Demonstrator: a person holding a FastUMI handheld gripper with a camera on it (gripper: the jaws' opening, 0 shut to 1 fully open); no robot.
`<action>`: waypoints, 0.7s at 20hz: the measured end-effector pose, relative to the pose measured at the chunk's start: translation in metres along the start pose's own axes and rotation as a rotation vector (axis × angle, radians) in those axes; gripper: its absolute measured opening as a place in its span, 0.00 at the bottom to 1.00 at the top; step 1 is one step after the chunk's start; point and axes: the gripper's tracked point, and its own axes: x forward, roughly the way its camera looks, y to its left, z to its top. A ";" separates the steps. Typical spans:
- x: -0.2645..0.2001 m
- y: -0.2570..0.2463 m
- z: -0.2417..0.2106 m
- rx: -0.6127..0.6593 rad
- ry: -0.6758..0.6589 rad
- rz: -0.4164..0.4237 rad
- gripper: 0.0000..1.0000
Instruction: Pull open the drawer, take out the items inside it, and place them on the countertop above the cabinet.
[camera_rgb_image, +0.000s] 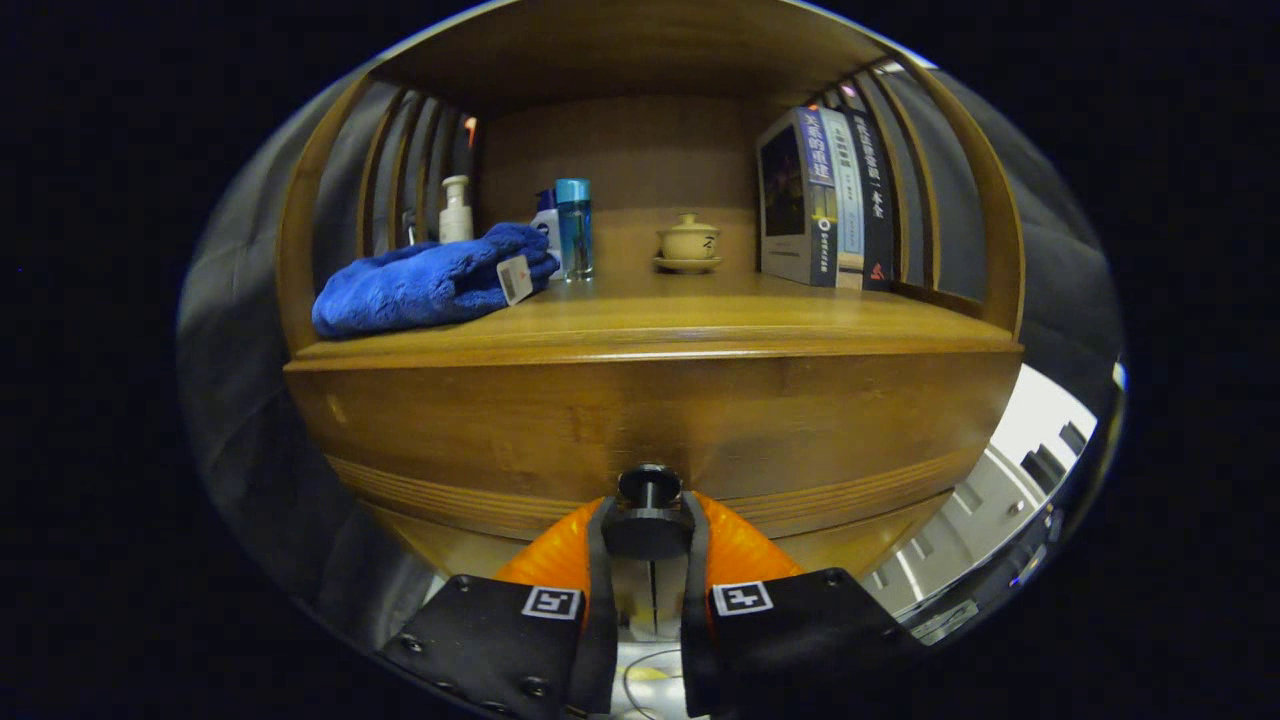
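Gripper (650, 535): closed on the knob, one finger pressing each side of it.
Fingers (598, 560): rising from below, close together, only the knob's width between them.
Knob (650, 488): dark, round, on a short stem, clamped between the fingertips, at the middle of the drawer front.
Drawer (640, 430): wooden front directly beyond the fingers, grooved band along its lower part; looks flush with the cabinet, contents hidden.
Countertop (700, 315): wooden shelf just above the drawer, inside an arched wooden frame with slatted sides.
Towel (430, 280): blue, bunched up, on the left of the countertop near its front edge, a small tag hanging at its right end.
Bottle (574, 228): blue, clear, upright, just right of the towel and slightly behind it.
Pump bottle (456, 210): pale, upright, behind the towel at the left rear.
Teacup (688, 243): cream, lidded, on a saucer, near the back, middle of the countertop.
Books (825, 200): several upright, spines facing out, at the right rear against the slats.
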 end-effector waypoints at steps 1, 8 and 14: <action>-0.003 -0.003 0.000 -0.028 0.005 -0.015 0.34; -0.047 -0.001 -0.017 -0.029 0.030 -0.009 0.34; -0.081 0.001 -0.031 -0.041 0.066 0.000 0.34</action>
